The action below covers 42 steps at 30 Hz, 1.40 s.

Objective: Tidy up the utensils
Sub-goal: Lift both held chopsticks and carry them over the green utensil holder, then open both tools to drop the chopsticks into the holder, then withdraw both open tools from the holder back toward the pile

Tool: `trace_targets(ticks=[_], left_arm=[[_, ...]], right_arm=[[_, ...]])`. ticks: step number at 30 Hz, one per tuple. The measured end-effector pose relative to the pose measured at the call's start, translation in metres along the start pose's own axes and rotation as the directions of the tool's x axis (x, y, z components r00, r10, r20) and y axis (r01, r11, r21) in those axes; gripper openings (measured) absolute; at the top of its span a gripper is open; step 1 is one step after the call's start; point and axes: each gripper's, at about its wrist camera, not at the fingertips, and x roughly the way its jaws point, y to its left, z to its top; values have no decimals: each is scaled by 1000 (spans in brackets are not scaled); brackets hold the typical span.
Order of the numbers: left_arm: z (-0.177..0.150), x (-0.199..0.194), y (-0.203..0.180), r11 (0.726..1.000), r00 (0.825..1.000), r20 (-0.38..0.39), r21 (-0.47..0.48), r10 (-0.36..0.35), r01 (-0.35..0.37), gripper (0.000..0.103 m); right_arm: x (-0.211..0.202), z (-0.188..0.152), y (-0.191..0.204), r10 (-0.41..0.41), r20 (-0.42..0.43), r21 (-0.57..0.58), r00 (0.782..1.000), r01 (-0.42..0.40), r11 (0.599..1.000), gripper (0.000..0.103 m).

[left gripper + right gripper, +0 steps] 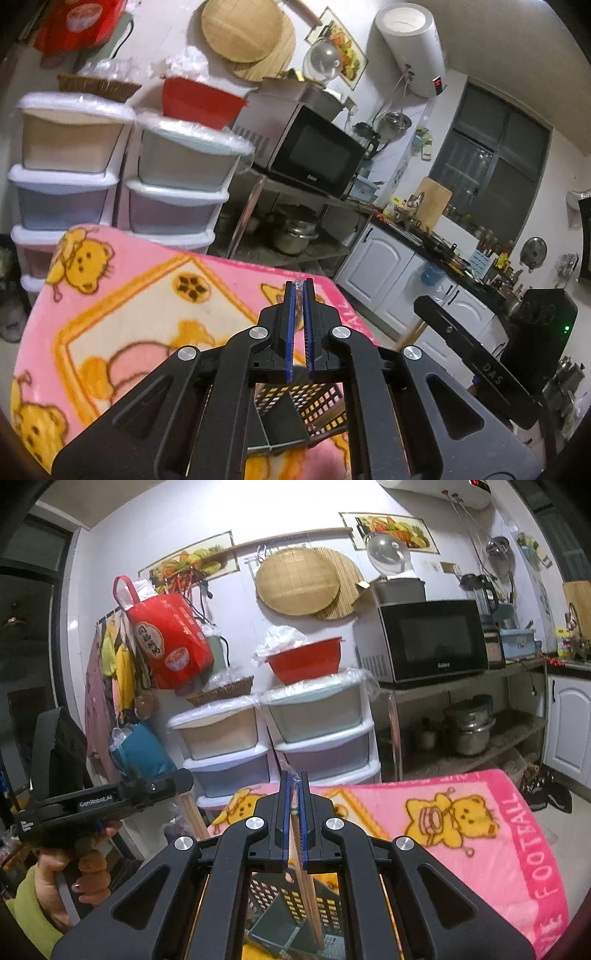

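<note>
My right gripper [294, 775] is shut on a pair of wooden chopsticks [308, 893] with clear wrap at the top. They hang down over a black perforated utensil holder [280, 901] on the pink bear blanket [461, 834]. My left gripper [299, 286] is shut too, with a thin brownish strip and a bit of clear wrap pinched between its blue pads; I cannot tell what the strip is. The holder [317, 402] lies right below it. In the right wrist view a hand carries the left gripper [188, 775] at the left. The right gripper [417, 301] shows at the right of the left wrist view.
Beyond the blanket's far edge stand stacked plastic drawers [317, 738] with a red basin [306, 661] on top. A microwave [432, 642] sits on a metal rack with pots [469, 731] beneath. White cabinets and a crowded black counter [443, 254] lie to the right.
</note>
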Motion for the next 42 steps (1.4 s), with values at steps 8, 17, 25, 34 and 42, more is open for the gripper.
trace_targets(ticks=[8,17,25,34,42], left_arm=[[-19,11,13,1000,999,-38,-26,2,-3,2],[-33,8,21,999,998,-57,-46,8,-10,26],[-42,-8,24,999,999,-37,-40,34,-36,53],[-61,-20,20,998,997,-36,-15,61,-62,74],[-76,-27,10,997,997,-35,20,73,-72,85]], right_arm=[[4,-18,-12,-35,-59,29,998,37,999,11],[-11,-28,-26,-80,-65,57,995,83,995,33],[-23,-43,-33,-121,-91,60,988,127,990,43],[-37,-59,-29,-144,-110,35,983,148,988,49],[-50,-74,-21,-152,-120,16,981,155,988,55]])
